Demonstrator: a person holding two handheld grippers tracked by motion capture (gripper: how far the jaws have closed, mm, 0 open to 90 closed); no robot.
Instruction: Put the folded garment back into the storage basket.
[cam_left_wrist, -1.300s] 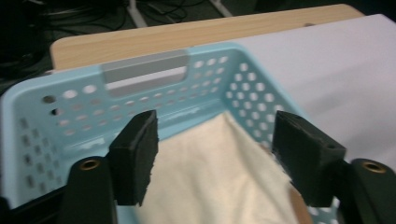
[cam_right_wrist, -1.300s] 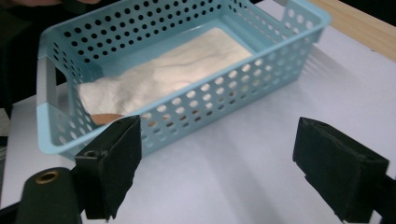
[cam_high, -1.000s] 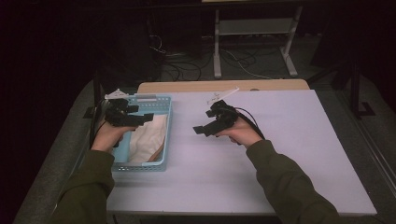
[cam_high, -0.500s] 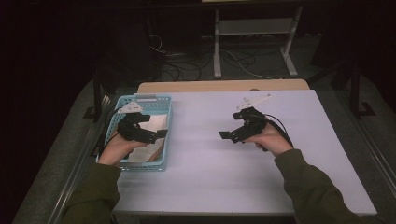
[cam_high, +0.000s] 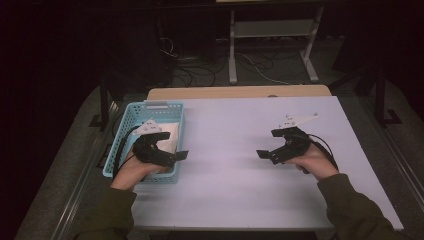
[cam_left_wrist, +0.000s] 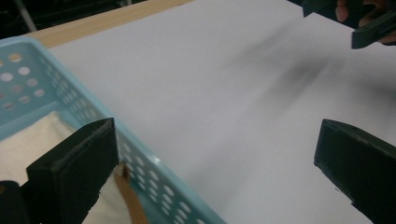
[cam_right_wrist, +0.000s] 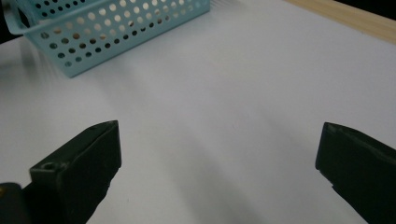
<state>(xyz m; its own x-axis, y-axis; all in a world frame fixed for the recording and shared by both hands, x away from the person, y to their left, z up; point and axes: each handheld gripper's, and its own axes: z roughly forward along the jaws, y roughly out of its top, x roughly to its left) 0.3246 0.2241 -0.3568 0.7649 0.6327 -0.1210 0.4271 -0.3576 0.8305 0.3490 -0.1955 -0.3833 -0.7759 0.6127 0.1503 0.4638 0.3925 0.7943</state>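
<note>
The left hand-held gripper (cam_high: 170, 156) hangs over the near right corner of the light blue basket (cam_high: 131, 111), which stands at the left side of the worktop (cam_high: 230, 195); its jaws are spread wide and nothing is between them; in the left gripper view one jaw is above the cream cloth (cam_left_wrist: 28, 140) and the other is above the bare worktop, so the basket wall passes between them without being touched. The cloth lies inside the basket, folded or bunched, with a tan strip (cam_left_wrist: 131, 200) at its edge near the wall; whether this strip belongs to the cloth cannot be told.

The right hand-held gripper (cam_high: 274, 145) is well apart from the basket, over the bare right half of the worktop; its jaws are also spread wide and hold nothing; in the right gripper view the basket (cam_right_wrist: 116, 28) stands far off.

As a judgement, the cloth is already put down in the basket and both hands are free, so the step in hand looks like the release or the pause after it. If more work on the cloth is wanted, the next move calls for the left hand-held gripper to go lower and inward, past the wall, so that both jaws come over the cloth before they press together; the wall is close and could be caught instead.
</note>
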